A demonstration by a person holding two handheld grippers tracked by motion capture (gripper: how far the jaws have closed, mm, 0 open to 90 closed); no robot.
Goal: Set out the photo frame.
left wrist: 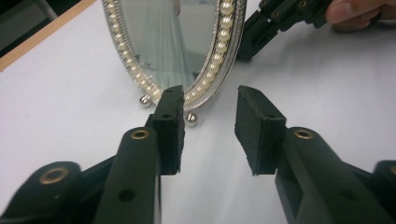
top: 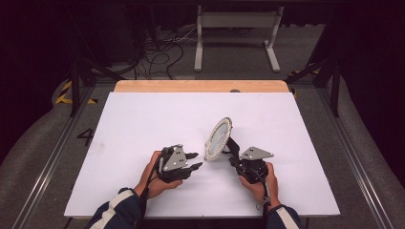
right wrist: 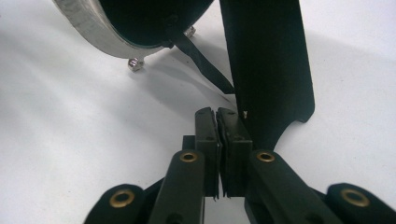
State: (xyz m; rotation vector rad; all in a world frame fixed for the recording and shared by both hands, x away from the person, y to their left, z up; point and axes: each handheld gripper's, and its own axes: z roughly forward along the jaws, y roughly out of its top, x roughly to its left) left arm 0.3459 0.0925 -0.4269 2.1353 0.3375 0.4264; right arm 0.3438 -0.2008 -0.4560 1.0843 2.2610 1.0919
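An oval mirror with a pearl-beaded rim stands upright on small ball feet near the middle of the white table. A black easel stand props it from behind. My left gripper is open just in front of the mirror's lower rim, with nothing between its jaws. My right gripper is shut behind the mirror. Its tips rest at the bottom corner of the black stand, beside the thin strap that runs to the mirror's dark back. The left gripper view shows the right gripper's jaws behind the rim.
A strip of bare wood runs along the table's far edge. Beyond it are floor cables and a white metal frame. Metal rails flank the table. Wide stretches of white surface lie to the left and right of the mirror.
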